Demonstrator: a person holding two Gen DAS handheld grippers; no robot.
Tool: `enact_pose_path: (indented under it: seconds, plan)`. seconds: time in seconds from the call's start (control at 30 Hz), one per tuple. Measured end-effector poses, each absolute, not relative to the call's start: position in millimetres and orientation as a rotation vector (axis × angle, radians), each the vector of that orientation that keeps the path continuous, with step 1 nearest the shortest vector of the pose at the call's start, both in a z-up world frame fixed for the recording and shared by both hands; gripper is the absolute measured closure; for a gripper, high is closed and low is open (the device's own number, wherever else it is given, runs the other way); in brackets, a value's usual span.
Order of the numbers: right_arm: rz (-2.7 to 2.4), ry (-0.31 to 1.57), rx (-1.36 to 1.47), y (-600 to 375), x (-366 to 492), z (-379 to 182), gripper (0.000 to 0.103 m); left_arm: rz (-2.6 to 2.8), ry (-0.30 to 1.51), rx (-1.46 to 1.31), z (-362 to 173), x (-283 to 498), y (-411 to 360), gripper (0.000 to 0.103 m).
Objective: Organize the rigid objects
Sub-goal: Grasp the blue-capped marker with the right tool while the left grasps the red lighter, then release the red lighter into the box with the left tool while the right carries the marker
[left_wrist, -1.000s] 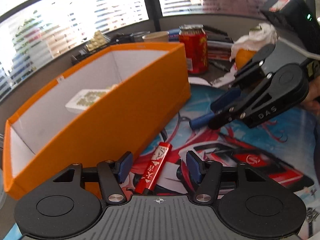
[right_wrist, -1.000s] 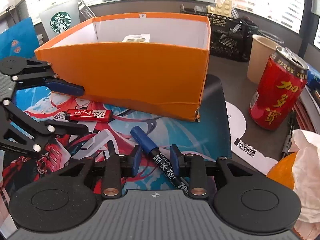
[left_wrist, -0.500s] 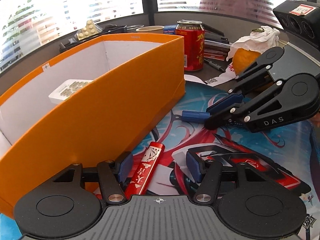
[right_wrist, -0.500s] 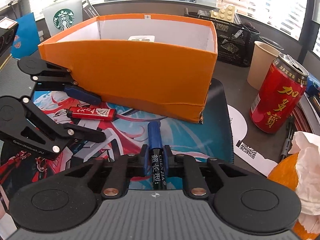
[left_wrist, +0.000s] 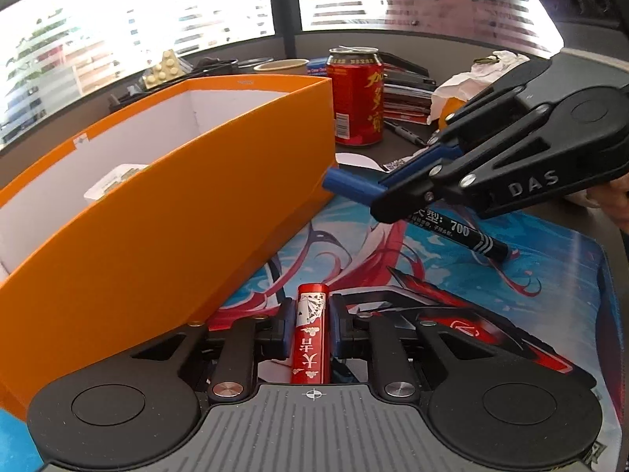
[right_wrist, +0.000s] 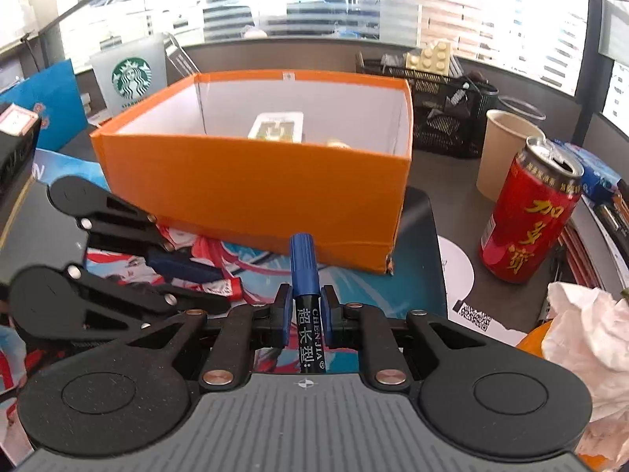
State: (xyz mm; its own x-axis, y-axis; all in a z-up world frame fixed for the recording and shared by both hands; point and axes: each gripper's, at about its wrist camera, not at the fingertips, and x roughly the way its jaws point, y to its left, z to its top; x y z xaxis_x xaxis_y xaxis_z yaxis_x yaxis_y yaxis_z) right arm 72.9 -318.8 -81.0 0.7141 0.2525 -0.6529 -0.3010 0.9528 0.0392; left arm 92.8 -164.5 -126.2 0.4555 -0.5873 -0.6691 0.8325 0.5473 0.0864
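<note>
Both grippers have closed since a second ago: then the left fingers stood wide apart around the red lighter and the right ones straddled the marker loosely. Left gripper (left_wrist: 310, 328) now clamps the red lighter (left_wrist: 310, 338), blue pads (left_wrist: 289, 326) pressed on both its sides, lighter pointing forward along the fingers, its metal end sticking out past the tips. Right gripper (right_wrist: 306, 320) is clamped on the black marker (right_wrist: 308, 314), pads tight on the barrel, blue cap (right_wrist: 302, 263) poking forward toward the orange box (right_wrist: 251, 188). From the left view the marker (left_wrist: 460, 232) looks lifted off the printed mat (left_wrist: 491, 287), tail end slanting down, cap end close to the box corner. Cannot tell if the lighter is off the mat. Orange box sits open-topped just ahead of both grippers, a white packet (right_wrist: 277, 128) inside by the far wall. Red drink can (right_wrist: 526, 216) and paper cup (right_wrist: 503, 149) stand right of the box, crumpled tissue (right_wrist: 585, 334) nearer.
</note>
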Motion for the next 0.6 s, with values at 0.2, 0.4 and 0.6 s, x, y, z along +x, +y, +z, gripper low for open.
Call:
enact_pose_path:
  seconds: [0.2, 0.4, 0.6]
  plan:
    - [0.323, 0.669, -0.063, -314, 67, -65, 0.089, -0.888, 0.600, 0.424, -112, 83, -160, 0.087]
    - [0.344, 0.604, -0.054, -306, 66, -41, 0.089, -0.865, 0.525, 0.365, -74, 78, -146, 0.087]
    - [0.360, 0.531, -0.054, -298, 64, -13, 0.089, -0.832, 0.454, 0.330, -42, 76, -132, 0.087]
